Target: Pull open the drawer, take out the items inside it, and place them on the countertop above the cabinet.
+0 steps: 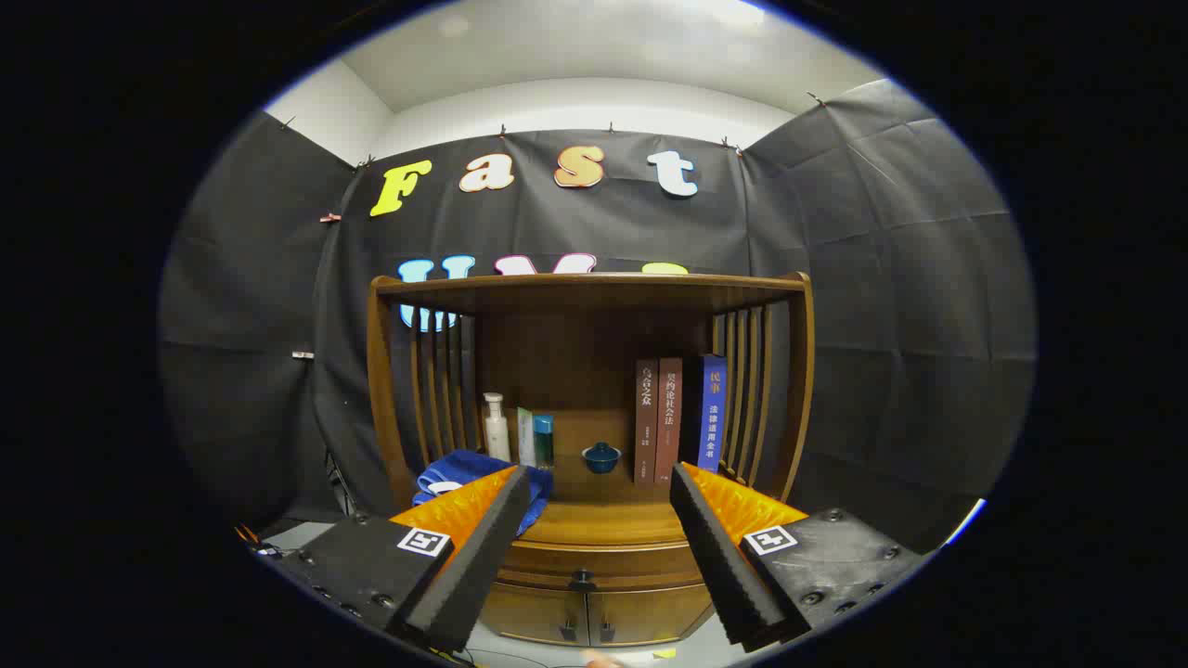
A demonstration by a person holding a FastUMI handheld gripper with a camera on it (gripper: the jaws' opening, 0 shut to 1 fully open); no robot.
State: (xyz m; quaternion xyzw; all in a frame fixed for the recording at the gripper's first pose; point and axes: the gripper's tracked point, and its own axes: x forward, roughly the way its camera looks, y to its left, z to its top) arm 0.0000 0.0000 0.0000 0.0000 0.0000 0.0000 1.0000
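Gripper (594,482) with jaws wide apart and empty, lower centre; closed drawer (599,564) with knob (582,582) between fingers, below countertop (603,520) bearing books (677,417), bowl (601,456), bottle (497,427), blue cloth (464,471).

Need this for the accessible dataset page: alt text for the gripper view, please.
The open gripper hovers in front of a wooden cabinet, its closed drawer and knob between the fingers. On the countertop beyond: a blue cloth, white pump bottle, small box, blue bowl and three upright books.
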